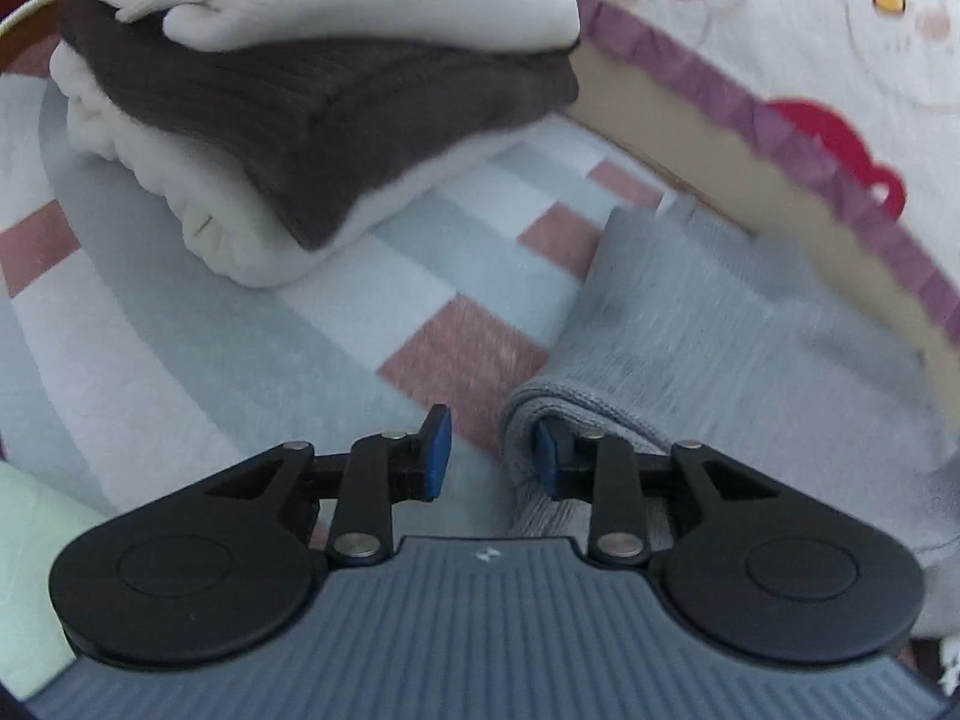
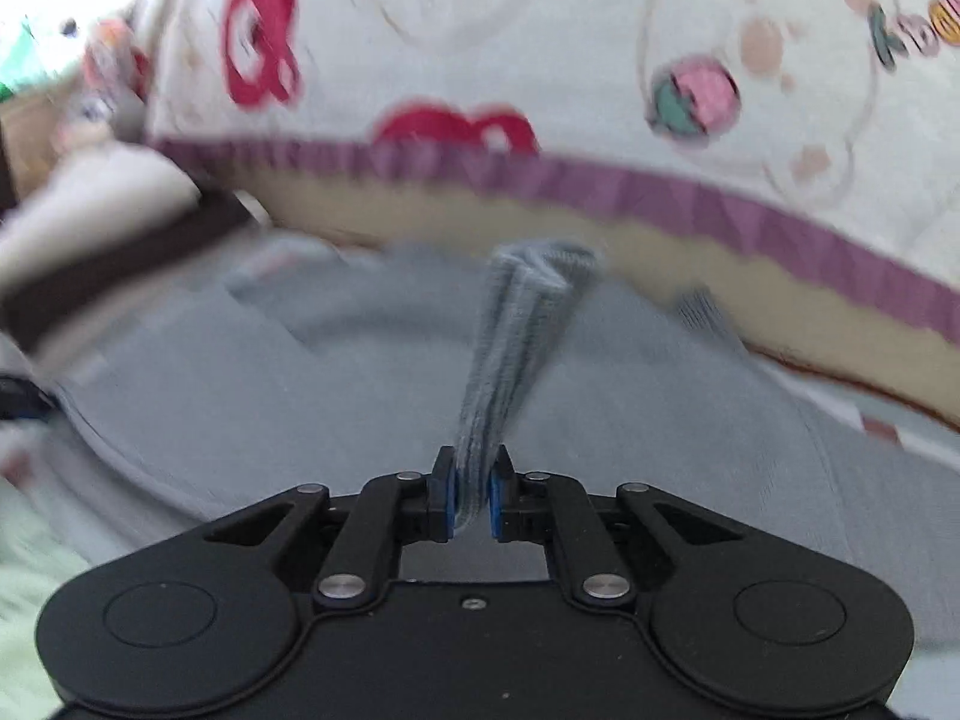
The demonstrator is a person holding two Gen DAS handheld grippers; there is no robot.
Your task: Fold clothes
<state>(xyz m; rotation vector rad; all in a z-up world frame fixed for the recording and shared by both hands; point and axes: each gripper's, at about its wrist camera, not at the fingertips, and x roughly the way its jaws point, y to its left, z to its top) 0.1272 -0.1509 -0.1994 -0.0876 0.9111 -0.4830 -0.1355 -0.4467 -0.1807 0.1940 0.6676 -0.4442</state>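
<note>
Left gripper: jaws apart, blue pads not pressing anything. The right pad sits tucked just inside the rolled hem of the grey garment; the left pad hangs over bare mat. So released, with cloth only brushing one side.

Right gripper: jaws nearly together, clenched on a bunched ribbed strip of the grey garment. The strip runs from between the pads away toward the far edge, pulled up off the rest of the cloth. The picture is motion-blurred.

The grey garment lies spread on the mat, right of centre in the left wrist view, its far edge near the cushion. In the right wrist view it fills the middle and near ground.

The mat is striped and checked in pale blue, white and dusty pink.

Stack of folded clothes at far left on the mat: white knit on top, dark brown ribbed piece in the middle, white fleece at the bottom. It is apart from the grey garment, with bare mat between. In the right wrist view the stack shows at the left edge, blurred.

Cushion along the far right: cream with red shapes and cartoon faces, purple band, tan edge below.

Pale green cloth at the near left corner.
</note>
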